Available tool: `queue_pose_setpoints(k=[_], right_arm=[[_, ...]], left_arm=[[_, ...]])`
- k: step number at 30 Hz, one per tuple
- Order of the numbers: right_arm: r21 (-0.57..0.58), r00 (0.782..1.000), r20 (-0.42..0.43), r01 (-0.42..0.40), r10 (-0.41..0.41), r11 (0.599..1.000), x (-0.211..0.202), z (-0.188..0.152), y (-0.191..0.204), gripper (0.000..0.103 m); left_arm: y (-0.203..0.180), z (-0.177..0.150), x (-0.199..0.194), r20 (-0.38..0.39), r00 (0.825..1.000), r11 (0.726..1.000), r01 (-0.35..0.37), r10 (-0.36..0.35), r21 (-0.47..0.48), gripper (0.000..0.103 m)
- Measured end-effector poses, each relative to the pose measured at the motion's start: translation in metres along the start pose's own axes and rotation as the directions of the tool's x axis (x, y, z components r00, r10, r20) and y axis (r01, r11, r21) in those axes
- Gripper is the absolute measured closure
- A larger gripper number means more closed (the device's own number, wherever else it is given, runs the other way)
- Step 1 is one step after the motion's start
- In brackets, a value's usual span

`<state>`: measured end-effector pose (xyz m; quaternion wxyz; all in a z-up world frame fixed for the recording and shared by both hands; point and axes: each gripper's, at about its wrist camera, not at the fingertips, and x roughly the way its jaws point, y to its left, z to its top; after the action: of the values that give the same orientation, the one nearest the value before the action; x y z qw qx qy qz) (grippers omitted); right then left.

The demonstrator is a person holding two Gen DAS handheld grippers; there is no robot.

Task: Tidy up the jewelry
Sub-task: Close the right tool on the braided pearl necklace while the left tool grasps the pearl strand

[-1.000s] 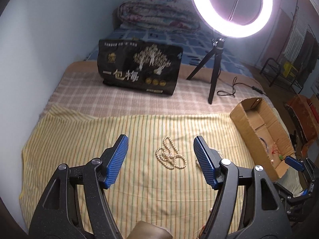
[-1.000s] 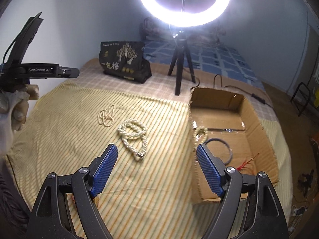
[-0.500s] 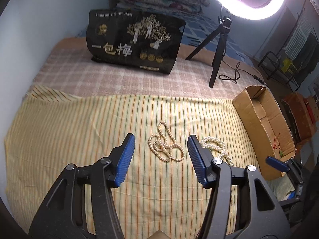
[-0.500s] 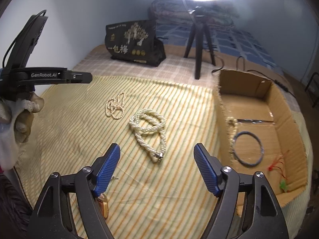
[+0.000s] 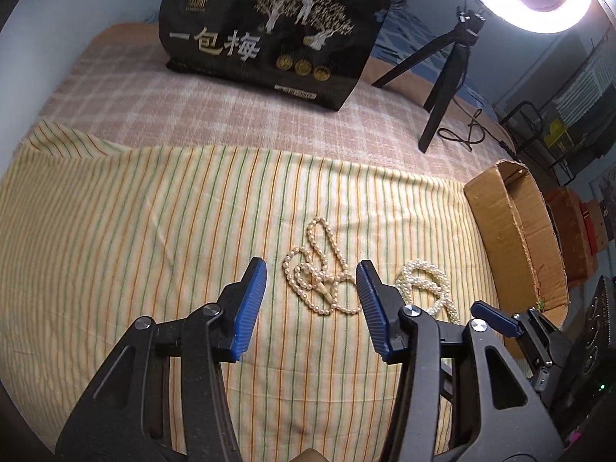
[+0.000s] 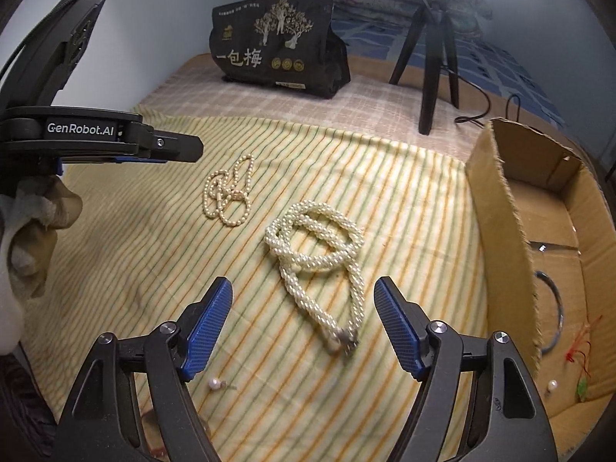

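You have brought both grippers lower: your left gripper point(image 5: 311, 269) gapes around the thin pearl necklace point(image 5: 321, 275), your right gripper point(image 6: 303, 287) gapes over the thick pearl rope point(image 6: 319, 254) on the striped cloth point(image 5: 154, 231).

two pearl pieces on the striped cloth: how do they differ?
The thin single-strand cream pearl necklace is one line of beads; the thick twisted white pearl rope necklace is a braided cord of finer beads. The strand lies between the left gripper fingers, the rope ahead of the right gripper. Both are loosely coiled and ungrasped.
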<state>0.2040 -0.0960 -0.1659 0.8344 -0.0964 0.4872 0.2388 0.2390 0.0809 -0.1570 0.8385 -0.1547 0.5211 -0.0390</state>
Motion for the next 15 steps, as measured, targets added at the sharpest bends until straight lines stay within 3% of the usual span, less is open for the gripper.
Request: queue_pose_setpoints(k=[15], right_arm=[[0.030, 0.999, -0.039, 0.011, -0.010, 0.999, 0.033, 0.007, -0.007, 0.027]], left_arm=[[0.002, 0.006, 0.041, -0.073, 0.997, 0.996, 0.027, -0.034, -0.084, 0.053]])
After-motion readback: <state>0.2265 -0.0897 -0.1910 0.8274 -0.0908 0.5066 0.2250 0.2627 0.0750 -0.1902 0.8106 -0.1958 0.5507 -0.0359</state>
